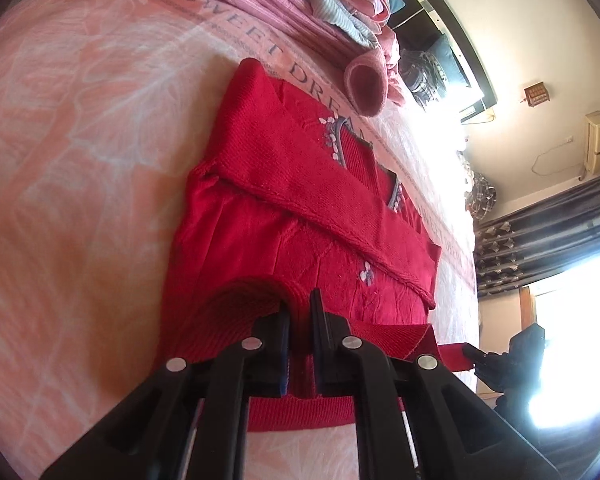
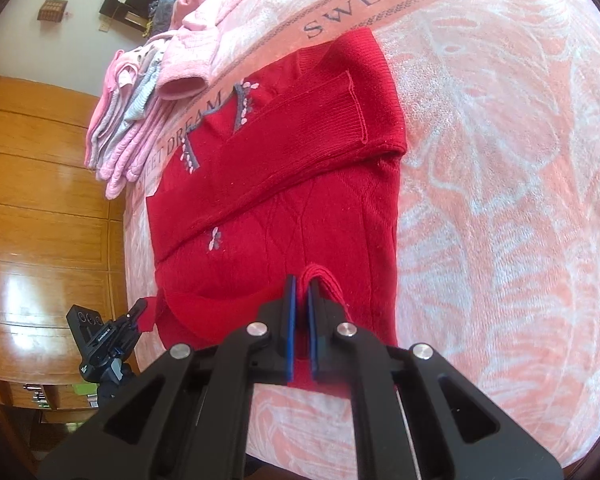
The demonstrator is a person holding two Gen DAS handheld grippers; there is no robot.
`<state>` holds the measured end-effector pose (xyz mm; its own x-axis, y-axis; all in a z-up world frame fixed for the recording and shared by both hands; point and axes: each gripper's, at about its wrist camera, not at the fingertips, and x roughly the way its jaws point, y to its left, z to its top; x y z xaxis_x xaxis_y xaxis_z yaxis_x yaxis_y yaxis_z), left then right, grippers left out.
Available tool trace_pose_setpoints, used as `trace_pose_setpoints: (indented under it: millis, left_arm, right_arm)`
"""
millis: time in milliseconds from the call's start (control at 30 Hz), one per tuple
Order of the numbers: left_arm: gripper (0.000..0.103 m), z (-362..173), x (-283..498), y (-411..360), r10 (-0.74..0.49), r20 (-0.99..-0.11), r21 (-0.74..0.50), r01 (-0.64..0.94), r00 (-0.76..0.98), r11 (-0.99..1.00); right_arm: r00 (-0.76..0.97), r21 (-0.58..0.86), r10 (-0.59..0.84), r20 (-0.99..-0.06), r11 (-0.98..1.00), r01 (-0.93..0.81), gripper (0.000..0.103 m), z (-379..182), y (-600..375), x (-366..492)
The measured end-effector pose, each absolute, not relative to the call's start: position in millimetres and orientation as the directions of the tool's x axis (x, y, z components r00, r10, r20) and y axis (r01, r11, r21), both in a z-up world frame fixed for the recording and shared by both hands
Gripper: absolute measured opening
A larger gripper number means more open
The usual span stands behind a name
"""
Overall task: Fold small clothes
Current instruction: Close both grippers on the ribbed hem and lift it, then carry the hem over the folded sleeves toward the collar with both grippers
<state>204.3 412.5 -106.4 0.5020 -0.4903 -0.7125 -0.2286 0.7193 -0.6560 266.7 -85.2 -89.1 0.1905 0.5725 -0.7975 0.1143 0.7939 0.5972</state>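
**Both grippers pinching the red sweater's hem on the bed**

The red sweater [image 1: 300, 216] is lying flat on the pink bedspread [image 1: 80, 140], neckline pointing toward the printed "SWEET DREAM" band and the bed's far edge, hem toward the near edge. One sleeve [image 2: 300, 128] is lying folded diagonally across the chest, its cuff reaching the sweater's side.

The left gripper [image 1: 300, 320] is clamping down on the hem, its jaws pressed close with a raised fold of red knit caught between them. In this same view the other gripper is showing up at the right, its black tips biting the hem's far corner [image 1: 456, 356].

Over in the right wrist view, the right gripper [image 2: 300, 308] is pinching the hem too, blue pads nearly together and a ridge of ribbed knit sticking up between them. The left gripper is appearing at the lower left of this view, gripping the red corner that is hanging just past the bed's edge.

A stack of folded pink and grey clothes [image 2: 140, 120] is sitting along the bed's far edge, just beyond the neckline, with a rolled pink piece [image 1: 366, 84] lying close beside the collar. A wooden wardrobe [image 2: 40, 200] is standing beyond the bed's side.
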Motion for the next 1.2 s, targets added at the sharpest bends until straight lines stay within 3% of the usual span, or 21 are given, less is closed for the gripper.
trace_pose_setpoints:
  millis: [133, 233, 300, 500, 733, 800, 867, 1067, 1200]
  left_arm:
    - [0.01, -131, 228, 417, -0.515, -0.707, -0.676, -0.247, 0.485, 0.695]
    - [0.012, -149, 236, 429, -0.575, -0.693, -0.712, -0.29, 0.435, 0.64]
    - [0.013, -156, 236, 441, -0.65, -0.636, -0.771, -0.306, 0.416, 0.559]
    - [0.013, -135, 227, 475, -0.685, -0.594, -0.798, -0.206, 0.421, 0.566]
    - [0.016, -99, 237, 459, -0.55, -0.7, -0.638, -0.052, 0.455, 0.768]
    - [0.026, -96, 245, 441, -0.519, -0.738, -0.575, 0.0, 0.431, 0.818]
    - [0.033, -98, 254, 424, -0.471, -0.784, -0.498, 0.043, 0.404, 0.866]
    - [0.036, -115, 265, 403, -0.338, -0.867, -0.319, 0.111, 0.366, 0.941]
    - [0.038, -124, 265, 394, -0.323, -0.878, -0.288, 0.15, 0.353, 0.946]
  right_arm:
    - [0.173, 0.6, 0.577, -0.798, 0.785, 0.154, 0.004, -115, -90, 288]
    - [0.171, 0.613, 0.589, -0.79, 0.771, 0.173, 0.011, -130, -94, 300]
    - [0.181, 0.613, 0.587, -0.789, 0.77, 0.176, 0.033, -134, -101, 305]
    - [0.236, 0.628, 0.588, -0.774, 0.759, 0.169, 0.033, -133, -132, 312]
    - [0.276, 0.606, 0.568, -0.775, 0.792, 0.072, 0.033, -111, -119, 318]
    - [0.266, 0.595, 0.568, -0.779, 0.803, 0.03, 0.033, -107, -107, 319]
    - [0.254, 0.583, 0.566, -0.785, 0.812, -0.009, 0.033, -106, -94, 319]
    - [0.219, 0.569, 0.568, -0.794, 0.82, -0.062, 0.033, -112, -74, 321]
    - [0.212, 0.552, 0.555, -0.804, 0.83, -0.079, 0.033, -117, -70, 325]
